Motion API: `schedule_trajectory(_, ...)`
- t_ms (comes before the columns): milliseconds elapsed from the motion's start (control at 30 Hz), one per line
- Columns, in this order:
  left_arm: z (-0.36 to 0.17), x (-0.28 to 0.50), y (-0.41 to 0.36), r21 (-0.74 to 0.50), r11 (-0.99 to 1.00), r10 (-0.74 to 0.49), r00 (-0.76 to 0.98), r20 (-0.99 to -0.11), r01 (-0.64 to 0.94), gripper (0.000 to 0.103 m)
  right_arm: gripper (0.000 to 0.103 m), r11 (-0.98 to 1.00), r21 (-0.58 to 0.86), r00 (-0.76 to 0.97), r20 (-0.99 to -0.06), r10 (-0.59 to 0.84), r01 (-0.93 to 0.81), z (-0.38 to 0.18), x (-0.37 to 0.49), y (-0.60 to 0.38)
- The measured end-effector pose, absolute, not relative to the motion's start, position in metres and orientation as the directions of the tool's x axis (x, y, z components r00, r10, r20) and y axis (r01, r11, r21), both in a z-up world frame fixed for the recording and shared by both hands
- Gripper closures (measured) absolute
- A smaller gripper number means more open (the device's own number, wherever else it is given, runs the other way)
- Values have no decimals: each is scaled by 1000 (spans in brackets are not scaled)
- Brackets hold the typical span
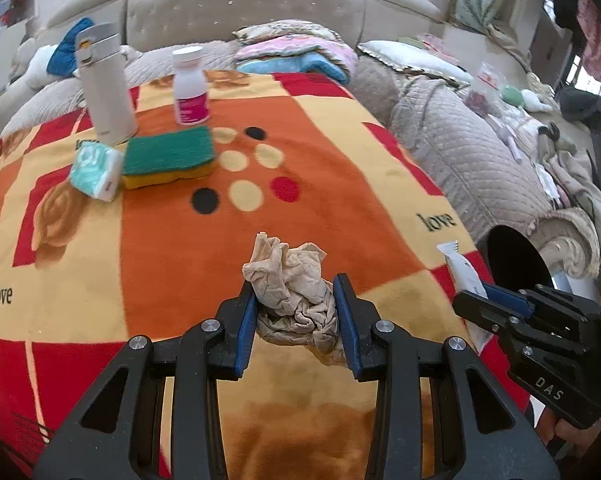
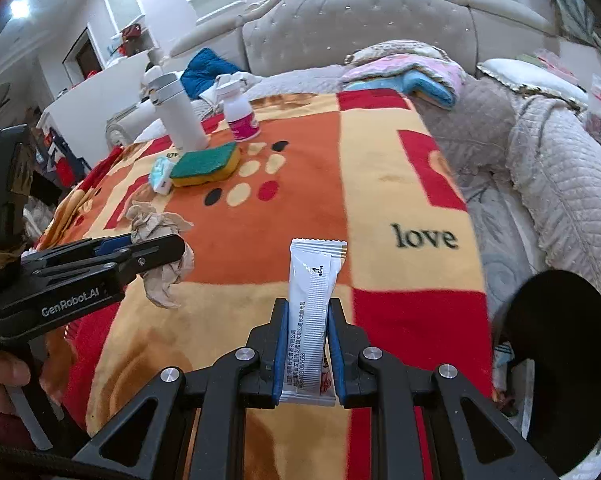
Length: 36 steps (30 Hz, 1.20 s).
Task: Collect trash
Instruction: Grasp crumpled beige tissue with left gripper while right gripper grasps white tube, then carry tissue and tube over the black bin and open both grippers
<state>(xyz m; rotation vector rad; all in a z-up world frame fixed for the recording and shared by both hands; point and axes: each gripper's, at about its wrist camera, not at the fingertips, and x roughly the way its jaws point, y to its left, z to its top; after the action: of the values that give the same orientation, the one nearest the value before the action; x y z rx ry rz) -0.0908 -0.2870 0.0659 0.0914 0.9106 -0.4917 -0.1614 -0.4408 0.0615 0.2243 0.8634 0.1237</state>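
My left gripper (image 1: 295,286) is shut on a crumpled beige tissue (image 1: 292,292) and holds it above the orange and red blanket (image 1: 172,248). The tissue also shows in the right wrist view (image 2: 160,224), held by the left gripper (image 2: 176,244). My right gripper (image 2: 308,306) is shut on a white snack wrapper (image 2: 312,300) that stands upright between its blue pads. In the left wrist view the right gripper (image 1: 474,296) holds the wrapper (image 1: 462,268) at the blanket's right edge. A black round bin opening (image 2: 560,360) lies low at the right, also seen in the left wrist view (image 1: 516,264).
At the far end of the blanket stand a white thermos (image 1: 104,84) and a white pill bottle (image 1: 190,88). A green and yellow sponge (image 1: 168,156) and a tissue pack (image 1: 96,172) lie in front of them. Quilted bedding (image 1: 460,152) and pillows lie beyond.
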Motion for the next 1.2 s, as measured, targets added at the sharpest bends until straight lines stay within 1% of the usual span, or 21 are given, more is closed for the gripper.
schedule_trajectory(200, 67, -108, -309, -120, 864, -390, 500, -774, 489, 69, 85, 967, 254, 650, -738, 179, 22, 61, -175, -457)
schedule_trajectory(800, 68, -128, -351, -105, 827, -415, 473, -777, 552, 69, 85, 956, 273, 666, -734, 136, 105, 59, -202, -498)
schedule_trajectory(1200, 62, -136, -388, -132, 786, -453, 418, -787, 603, 69, 85, 946, 266, 665, -743, 77, 188, 57, -221, -535)
